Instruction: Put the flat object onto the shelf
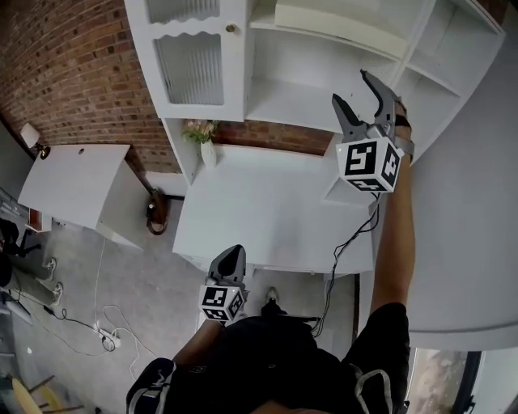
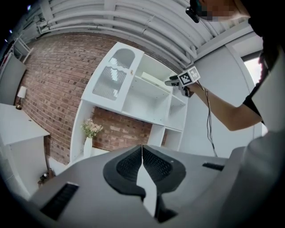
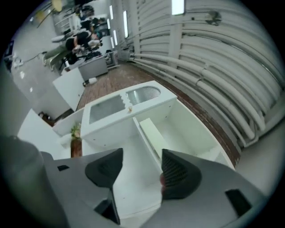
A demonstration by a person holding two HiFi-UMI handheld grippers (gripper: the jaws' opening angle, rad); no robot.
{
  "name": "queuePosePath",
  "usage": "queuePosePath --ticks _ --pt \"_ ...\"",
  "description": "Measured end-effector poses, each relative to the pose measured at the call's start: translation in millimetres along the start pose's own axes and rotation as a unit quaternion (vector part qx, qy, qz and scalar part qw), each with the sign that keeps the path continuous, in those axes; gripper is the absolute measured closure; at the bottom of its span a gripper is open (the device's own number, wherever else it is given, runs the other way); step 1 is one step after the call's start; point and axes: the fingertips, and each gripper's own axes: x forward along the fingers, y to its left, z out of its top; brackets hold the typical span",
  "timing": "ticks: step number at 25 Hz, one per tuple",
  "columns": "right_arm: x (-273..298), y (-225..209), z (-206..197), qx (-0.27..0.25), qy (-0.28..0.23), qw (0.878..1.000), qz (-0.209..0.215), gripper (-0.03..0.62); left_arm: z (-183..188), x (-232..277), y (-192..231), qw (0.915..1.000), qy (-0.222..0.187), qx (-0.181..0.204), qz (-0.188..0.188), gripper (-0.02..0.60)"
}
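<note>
A flat cream slab (image 1: 324,19) lies on the upper board of the white shelf unit (image 1: 283,101); it also shows in the right gripper view as the same slab (image 3: 150,135) and in the left gripper view (image 2: 153,80). My right gripper (image 1: 350,86) is raised in front of the shelf's right bays, below the slab and apart from it. Its jaws stand open with nothing between them (image 3: 141,167). My left gripper (image 1: 231,257) hangs low at the near edge of the white table (image 1: 267,218). It is shut and empty (image 2: 142,150).
A white vase of flowers (image 1: 206,145) stands at the table's back left corner under the glazed cabinet door (image 1: 190,65). A smaller white desk (image 1: 73,182) stands at the left by the brick wall. Cables (image 1: 105,333) lie on the floor.
</note>
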Motion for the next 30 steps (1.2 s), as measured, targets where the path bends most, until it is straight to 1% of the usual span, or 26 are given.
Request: queuePosePath --ticks 1,2,4,5,7,8,9,10,12,14,15,16,17,18,20,24,27,28,30 --pt "-16 9 -3 0.034 -0.001 0.999 -0.006 0.344 -2 -5 -2 1.0000 0.002 0.001 -0.006 0.568" --pt "-31 19 -8 0.068 0.000 0.998 -0.012 0.391 -4 -10 -4 0.9999 0.005 0.001 -0.012 0.568" --pt "-59 47 -27 0.134 0.012 0.991 -0.015 0.435 -8 -20 -8 0.9997 0.009 -0.001 -0.023 0.568" --pt "-73 65 -38 0.168 0.019 0.986 -0.009 0.448 -10 -24 -10 0.9996 0.011 -0.003 -0.027 0.568" --pt "-100 105 -56 0.241 0.034 0.970 0.010 0.479 -13 -31 -11 0.9993 0.015 -0.006 -0.035 0.568" --pt "-113 125 -64 0.284 0.045 0.958 0.021 0.500 -15 -34 -12 0.9991 0.018 -0.007 -0.039 0.568" --pt "-127 144 -72 0.331 0.056 0.941 0.030 0.524 -16 -36 -14 0.9988 0.021 -0.006 -0.044 0.568" --pt "-139 163 -79 0.379 0.068 0.922 0.036 0.542 -18 -38 -16 0.9985 0.024 -0.005 -0.049 0.568" --pt "-163 196 -91 0.462 0.091 0.881 0.038 0.557 -18 -41 -21 0.9981 0.026 -0.002 -0.056 0.568" --pt "-187 223 -99 0.521 0.108 0.846 0.035 0.562 -17 -45 -28 0.9980 0.023 -0.002 -0.058 0.568" --pt "-198 234 -100 0.542 0.113 0.832 0.033 0.565 -15 -46 -32 0.9981 0.019 -0.001 -0.059 0.568" --pt "-208 243 -100 0.558 0.114 0.821 0.032 0.566 -13 -47 -36 0.9982 0.015 0.001 -0.059 0.568" --pt "-218 250 -98 0.570 0.113 0.813 0.030 0.566 -10 -48 -39 0.9982 0.011 0.005 -0.059 0.568" --pt "-227 256 -95 0.578 0.108 0.809 0.028 0.567 -7 -48 -43 0.9982 0.008 0.008 -0.059 0.568" --pt "-244 266 -87 0.583 0.097 0.806 0.029 0.568 -5 -48 -49 0.9982 0.006 0.011 -0.058 0.568" --pt "-277 285 -82 0.577 0.108 0.809 0.045 0.568 -5 -51 -61 0.9983 0.006 0.003 -0.058 0.568" --pt "-296 297 -84 0.566 0.122 0.814 0.037 0.568 -9 -48 -65 0.9985 0.010 0.012 -0.053 0.568" --pt "-302 302 -86 0.566 0.127 0.814 0.036 0.568 -11 -47 -67 0.9986 0.011 0.011 -0.050 0.568" --pt "-313 315 -88 0.572 0.135 0.808 0.040 0.568 -13 -47 -71 0.9990 0.007 0.008 -0.044 0.568"
